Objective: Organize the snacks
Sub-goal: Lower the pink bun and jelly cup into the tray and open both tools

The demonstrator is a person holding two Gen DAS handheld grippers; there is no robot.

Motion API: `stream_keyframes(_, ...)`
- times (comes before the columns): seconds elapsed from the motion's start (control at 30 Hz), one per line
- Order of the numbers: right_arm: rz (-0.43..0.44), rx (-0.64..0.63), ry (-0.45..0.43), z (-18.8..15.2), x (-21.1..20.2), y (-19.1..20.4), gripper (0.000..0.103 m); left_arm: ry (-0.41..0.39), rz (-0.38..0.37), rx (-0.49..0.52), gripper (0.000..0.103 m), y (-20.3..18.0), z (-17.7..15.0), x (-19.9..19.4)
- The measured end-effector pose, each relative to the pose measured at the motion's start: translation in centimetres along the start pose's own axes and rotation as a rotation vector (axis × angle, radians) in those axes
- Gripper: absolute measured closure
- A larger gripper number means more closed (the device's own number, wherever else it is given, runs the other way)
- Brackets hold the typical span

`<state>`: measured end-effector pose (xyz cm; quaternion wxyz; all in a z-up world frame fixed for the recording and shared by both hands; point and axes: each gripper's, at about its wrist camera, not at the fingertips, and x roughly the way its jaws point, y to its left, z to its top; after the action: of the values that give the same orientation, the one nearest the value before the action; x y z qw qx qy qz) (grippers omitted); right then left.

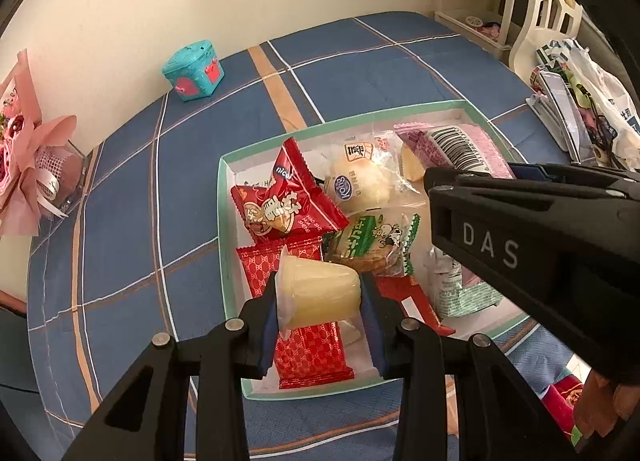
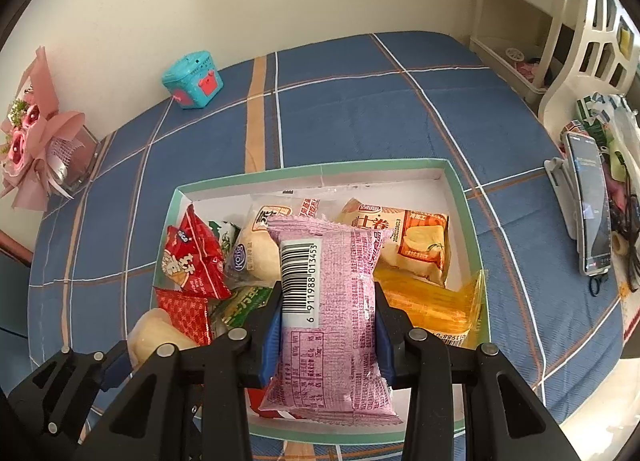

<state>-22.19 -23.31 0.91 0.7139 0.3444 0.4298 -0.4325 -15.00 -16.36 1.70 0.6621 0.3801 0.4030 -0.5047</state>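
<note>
A white box with a mint-green rim lies on the blue plaid cloth and holds several snack packs. My left gripper is shut on a pale yellow jelly cup just above the box's near left part; the cup also shows in the right wrist view. My right gripper is shut on a pink snack packet with a barcode over the box; the packet's end shows in the left wrist view.
Red packets, a round bun, a green packet and orange packs fill the box. A teal toy box stands by the wall. A pink bouquet is at left. A phone on a stand and bags lie at right.
</note>
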Motion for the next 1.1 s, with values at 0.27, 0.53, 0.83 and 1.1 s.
stream_keyframes(0.27, 0.014, 0.000, 0.032, -0.3, 1.9, 0.2, 0.062, 0.027, -0.007, -0.016, 0.064, 0.1, -0.2, 1.3)
stream_keyframes(0.53, 0.020, 0.003, 0.053, -0.2, 3.7, 0.2, 0.062, 0.052, -0.008, -0.033, 0.064, 0.4, -0.4, 2.6)
stream_keyframes(0.83, -0.006, -0.012, 0.050, 0.1, 3.4, 0.6, 0.052, 0.059, -0.001, -0.032, 0.053, 0.4, -0.3, 2.6)
stream_keyframes(1.1, -0.020, -0.021, 0.012, 0.6, 1.2, 0.8, 0.050, 0.022, -0.007, -0.048, 0.048, 1.1, 0.1, 1.1)
